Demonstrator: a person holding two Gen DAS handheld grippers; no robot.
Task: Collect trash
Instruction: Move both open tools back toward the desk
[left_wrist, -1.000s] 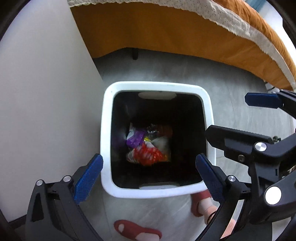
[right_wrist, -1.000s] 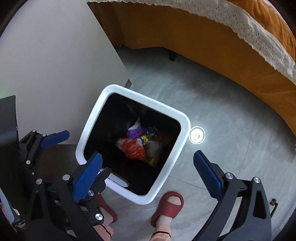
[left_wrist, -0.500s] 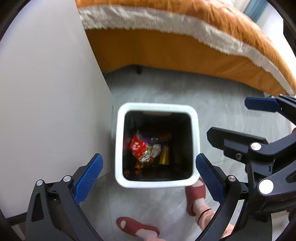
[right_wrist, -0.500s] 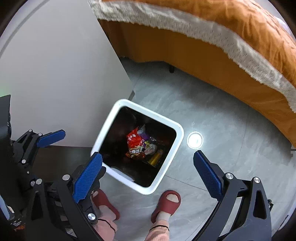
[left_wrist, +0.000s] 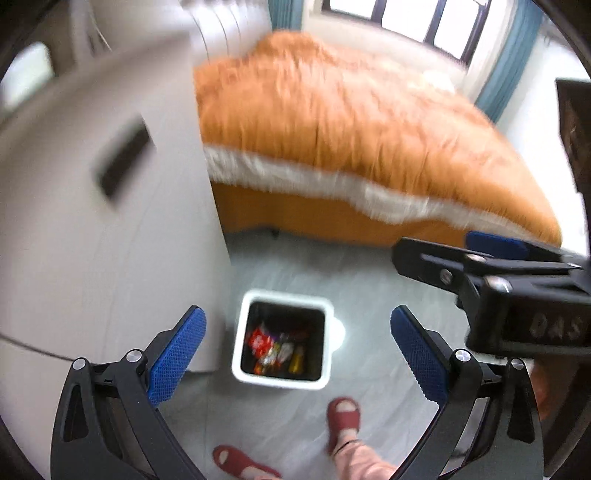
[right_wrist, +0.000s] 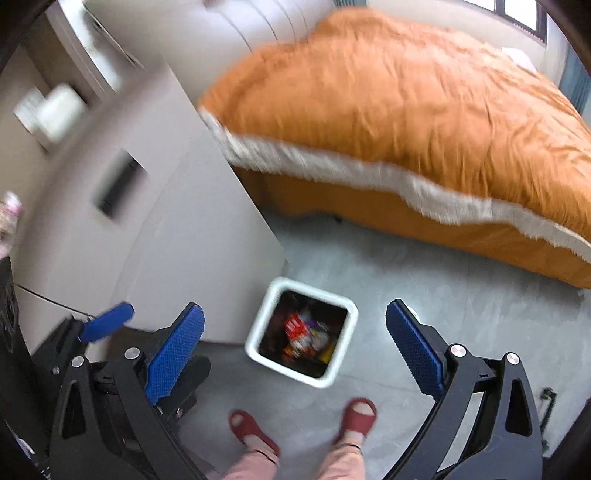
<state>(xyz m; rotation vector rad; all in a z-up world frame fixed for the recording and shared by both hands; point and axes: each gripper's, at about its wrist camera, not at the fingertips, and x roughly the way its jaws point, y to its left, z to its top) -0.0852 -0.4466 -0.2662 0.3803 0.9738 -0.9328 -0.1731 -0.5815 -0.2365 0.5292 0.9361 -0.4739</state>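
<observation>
A white square trash bin (left_wrist: 329, 342) stands on the grey floor far below, also in the right wrist view (right_wrist: 348, 330). Colourful wrappers (left_wrist: 274, 350) lie at its bottom, red and yellow ones among them (right_wrist: 304, 334). My left gripper (left_wrist: 293, 352) is open and empty, high above the bin. My right gripper (right_wrist: 295, 349) is open and empty too, and shows from the side in the left wrist view (left_wrist: 491, 269). Both views are motion-blurred.
A white cabinet (left_wrist: 110, 221) stands left of the bin with a dark flat object (left_wrist: 123, 160) on top. An orange bed (left_wrist: 351, 147) with a white lace trim fills the back. The person's red slippers (right_wrist: 356, 415) stand just in front of the bin.
Both grippers have risen far above the bin, which now looks small. The cabinet top, bed and window have come into view. Both stay open and empty.
</observation>
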